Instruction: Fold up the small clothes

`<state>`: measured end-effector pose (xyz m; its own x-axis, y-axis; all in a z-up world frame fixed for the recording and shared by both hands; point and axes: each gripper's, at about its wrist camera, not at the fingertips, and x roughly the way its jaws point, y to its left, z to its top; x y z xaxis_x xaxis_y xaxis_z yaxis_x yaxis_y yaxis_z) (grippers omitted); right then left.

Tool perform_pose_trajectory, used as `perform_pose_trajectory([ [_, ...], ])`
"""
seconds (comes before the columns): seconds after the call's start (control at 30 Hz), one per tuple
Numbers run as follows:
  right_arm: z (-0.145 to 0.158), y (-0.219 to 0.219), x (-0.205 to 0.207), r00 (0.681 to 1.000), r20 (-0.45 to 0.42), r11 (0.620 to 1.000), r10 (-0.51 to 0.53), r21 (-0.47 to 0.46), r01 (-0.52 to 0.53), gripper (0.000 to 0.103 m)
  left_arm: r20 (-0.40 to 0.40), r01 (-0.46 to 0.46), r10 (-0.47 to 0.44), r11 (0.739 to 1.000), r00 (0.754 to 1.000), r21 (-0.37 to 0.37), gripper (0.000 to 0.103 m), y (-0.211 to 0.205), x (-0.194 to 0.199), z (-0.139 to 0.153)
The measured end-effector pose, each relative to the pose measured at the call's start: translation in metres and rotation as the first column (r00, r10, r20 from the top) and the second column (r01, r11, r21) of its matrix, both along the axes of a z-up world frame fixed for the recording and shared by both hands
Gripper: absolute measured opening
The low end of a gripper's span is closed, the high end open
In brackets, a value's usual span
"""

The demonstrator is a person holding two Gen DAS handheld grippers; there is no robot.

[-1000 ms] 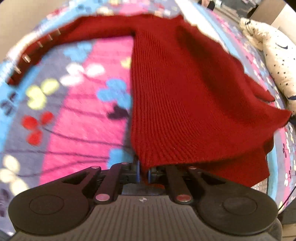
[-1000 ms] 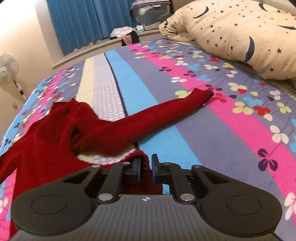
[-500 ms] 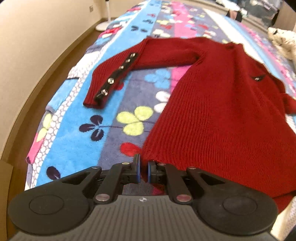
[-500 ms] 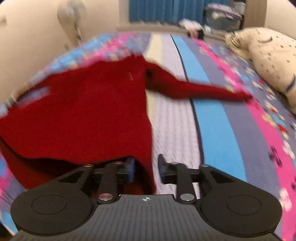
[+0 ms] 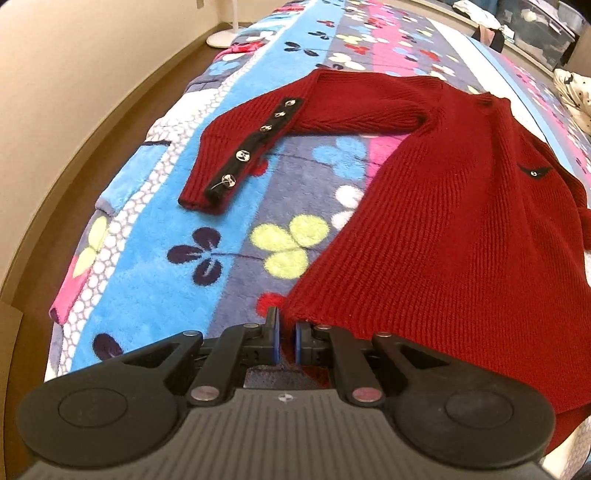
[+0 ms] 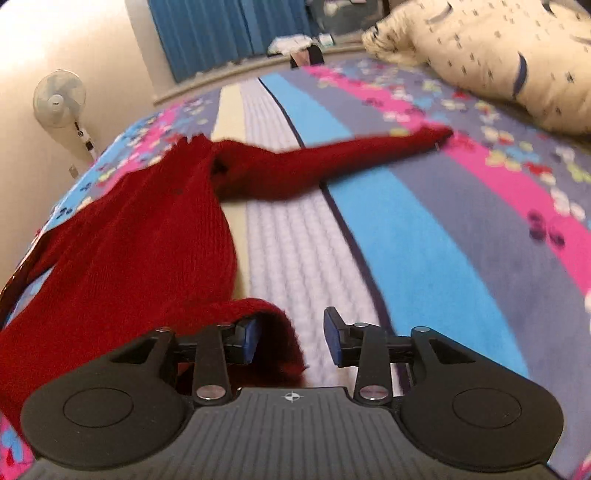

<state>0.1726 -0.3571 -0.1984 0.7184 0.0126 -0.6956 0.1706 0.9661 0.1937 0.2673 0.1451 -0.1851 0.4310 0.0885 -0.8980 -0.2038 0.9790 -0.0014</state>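
Sweater (image 5: 454,229) of dark red rib knit lay spread on the bed, on a fleece blanket (image 5: 177,236) with coloured stripes and flower prints. In the left wrist view its body ran from the hem, close to the camera, away toward the neckline at the far side, so the long axis pointed away from the gripper. One sleeve (image 5: 295,122) stretched out to the left from the shoulder and bent toward the camera, with the cuff end lowest; a black strip with a row of metal buttons (image 5: 258,144) ran along this cuff. A small black tab with one button (image 5: 533,172) sat on the chest part.

The left gripper (image 5: 285,338) was closed tight on the hem corner of the sweater, the knit edge pinched between the blue pads.

In the right wrist view the other sleeve (image 6: 332,162) lay straight, pointing away to the right over the blanket stripes. The right gripper (image 6: 291,341) had just been opening; its jaws stood partly apart, and the other hem corner (image 6: 273,332) hung loose between them, draped against the left pad, with the right pad clear of it.

A cream pillow (image 6: 498,55) with dark marks lay at the far right, and a standing fan (image 6: 61,99) stood by the wall beside blue curtains (image 6: 229,33).
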Motion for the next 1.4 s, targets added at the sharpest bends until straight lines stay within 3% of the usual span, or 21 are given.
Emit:
perform_pose_trajectory([
  [0.27,-0.044,0.024,-0.015,0.992,-0.12,0.995,0.034,-0.091,-0.045,0.047,-0.019,0.023,-0.022,1.0,1.0,0.021,0.008,-0.002,0.001,-0.01],
  [0.53,-0.046,0.018,-0.01,0.995,-0.09,0.995,0.044,-0.088,-0.052,0.046,-0.044,0.033,-0.031,0.999,0.999,0.029,0.008,-0.003,0.004,-0.02],
  [0.6,-0.048,0.021,-0.005,0.986,-0.104,0.989,0.133,-0.049,-0.139,0.008,-0.052,0.045,-0.042,0.998,0.998,0.047,0.008,-0.006,0.004,-0.024],
  [0.7,-0.034,0.042,-0.007,0.958,-0.155,0.956,0.241,-0.131,-0.262,0.007,-0.023,0.041,-0.04,0.997,0.999,0.063,0.008,-0.012,-0.003,-0.012],
  [0.77,-0.01,0.05,-0.016,0.953,-0.132,0.93,0.272,-0.218,-0.296,0.007,0.022,0.039,-0.04,0.998,0.999,0.049,0.008,-0.013,-0.012,0.007],
  [0.87,0.041,0.041,-0.032,0.967,-0.059,0.9,0.247,-0.355,-0.251,0.006,0.106,0.061,-0.062,0.998,0.992,0.01,0.008,-0.015,-0.035,0.045],
  [0.97,0.09,0.018,-0.055,0.972,-0.004,0.893,0.236,-0.393,-0.219,0.005,0.146,0.112,-0.111,0.994,0.983,0.002,0.007,-0.026,-0.06,0.069],
  [1.07,0.108,0.003,-0.081,0.977,-0.001,0.862,0.215,-0.47,-0.19,0.005,0.138,0.138,-0.141,0.99,0.98,0.031,0.007,-0.032,-0.089,0.071],
  [1.17,0.082,-0.015,-0.098,0.979,-0.106,0.875,0.175,-0.439,-0.204,0.006,0.07,0.128,-0.129,0.992,0.989,0.013,0.007,-0.026,-0.111,0.041],
  [1.3,0.013,-0.007,-0.103,0.934,-0.305,0.885,0.188,-0.359,-0.296,0.006,-0.036,0.138,-0.137,0.989,0.99,0.051,0.008,-0.033,-0.12,-0.004],
  [1.4,0.012,0.007,-0.107,0.936,-0.291,0.867,0.199,-0.392,-0.306,0.006,-0.027,0.143,-0.142,0.986,0.99,0.081,0.008,-0.037,-0.124,-0.003],
])
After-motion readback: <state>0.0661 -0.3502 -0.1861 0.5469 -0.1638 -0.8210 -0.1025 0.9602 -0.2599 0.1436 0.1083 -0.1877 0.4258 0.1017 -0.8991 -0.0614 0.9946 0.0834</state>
